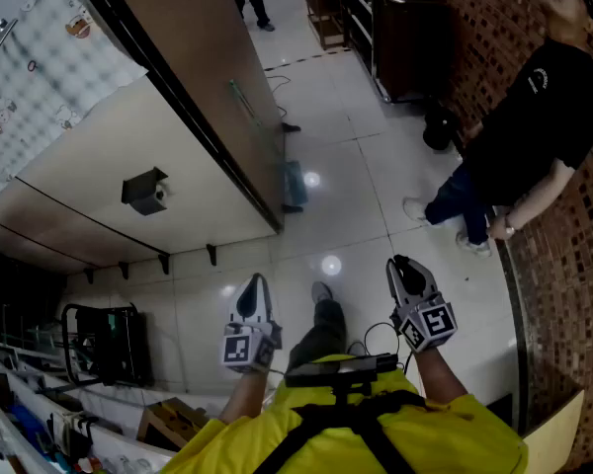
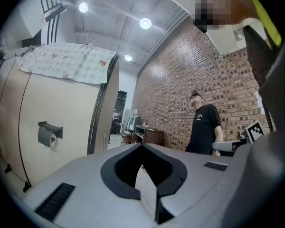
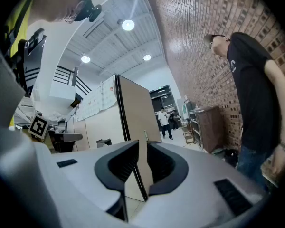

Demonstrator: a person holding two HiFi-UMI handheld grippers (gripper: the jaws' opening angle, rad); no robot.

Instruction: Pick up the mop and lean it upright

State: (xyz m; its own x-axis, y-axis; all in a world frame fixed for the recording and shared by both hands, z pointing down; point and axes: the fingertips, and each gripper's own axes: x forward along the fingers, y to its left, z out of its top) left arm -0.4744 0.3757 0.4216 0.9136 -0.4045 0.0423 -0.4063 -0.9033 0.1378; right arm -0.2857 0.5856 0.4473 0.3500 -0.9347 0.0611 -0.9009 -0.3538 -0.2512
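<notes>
The mop (image 1: 280, 156) leans against the end of the brown partition wall (image 1: 193, 57), its blue-green head (image 1: 294, 184) on the shiny tiled floor. It is well ahead of both grippers, and neither touches it. In the head view my left gripper (image 1: 254, 296) is held low in front of me, shut and empty; the left gripper view shows its tips (image 2: 142, 146) meeting. My right gripper (image 1: 407, 273) is raised beside it, with only a thin slit between its tips (image 3: 142, 144) and nothing held. A thin rod (image 3: 145, 136) past the slit may be the mop's handle.
A person in a black shirt (image 1: 534, 136) stands at the right by the brick wall (image 1: 573, 265). A dark cabinet (image 1: 405, 38) and a black bin (image 1: 437, 126) lie beyond. A paper holder (image 1: 143, 191) hangs on the beige wall. A black rack (image 1: 104, 344) and a cardboard box (image 1: 173, 423) sit at the lower left.
</notes>
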